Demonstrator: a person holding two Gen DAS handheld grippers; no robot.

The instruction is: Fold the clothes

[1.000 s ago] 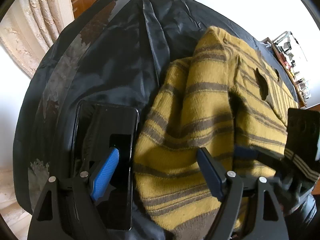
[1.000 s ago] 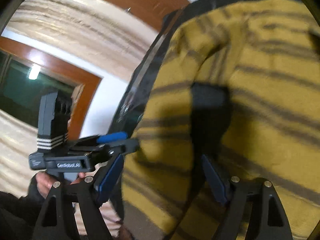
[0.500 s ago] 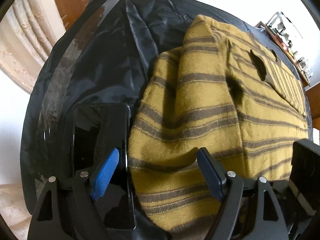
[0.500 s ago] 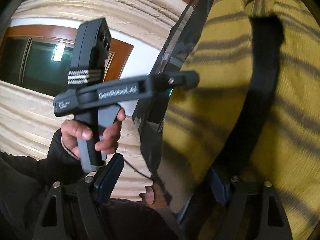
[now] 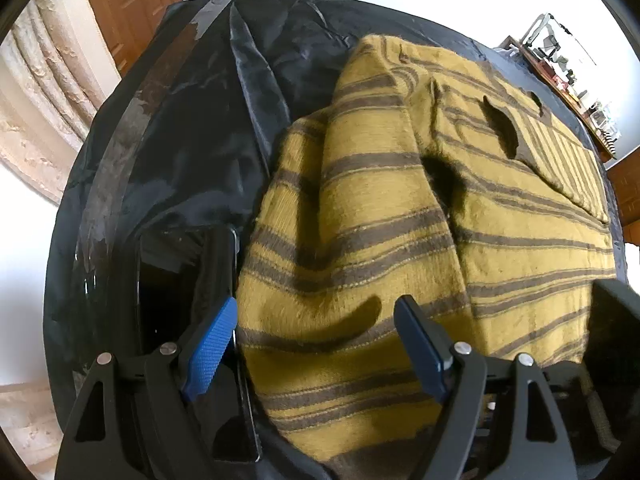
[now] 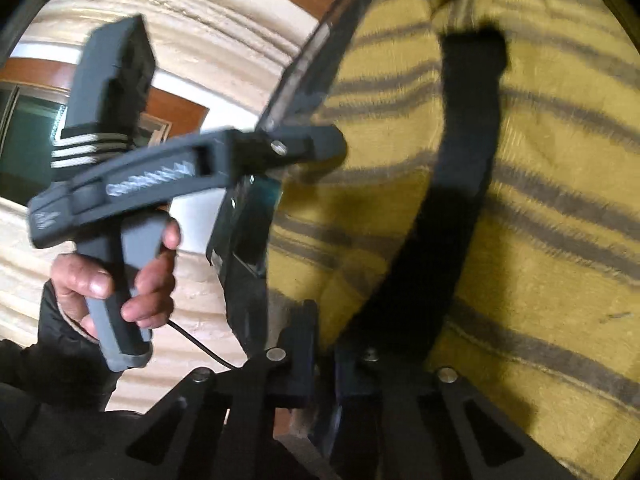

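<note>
A mustard sweater with brown stripes (image 5: 400, 216) lies spread on a table under a black cover (image 5: 180, 128). My left gripper (image 5: 316, 344) hovers open above the sweater's near left part, its blue pads (image 5: 208, 348) wide apart with nothing between them. In the right wrist view the sweater (image 6: 560, 200) fills the right half. My right gripper (image 6: 326, 356) has its fingers drawn together at the sweater's near edge, pinching the knit. The left gripper (image 6: 316, 144) shows there from the side, held by a hand (image 6: 116, 276).
A black phone (image 5: 180, 280) lies on the cover just left of the sweater, partly under my left finger. It shows again as the phone (image 6: 248, 216) in the right wrist view. A wooden door (image 5: 132, 8) and a cluttered shelf (image 5: 568, 76) stand beyond the table.
My right gripper's fingers have gone from wide apart to together on the sweater's edge. The left gripper has stayed open and drawn slightly back over the sweater.
</note>
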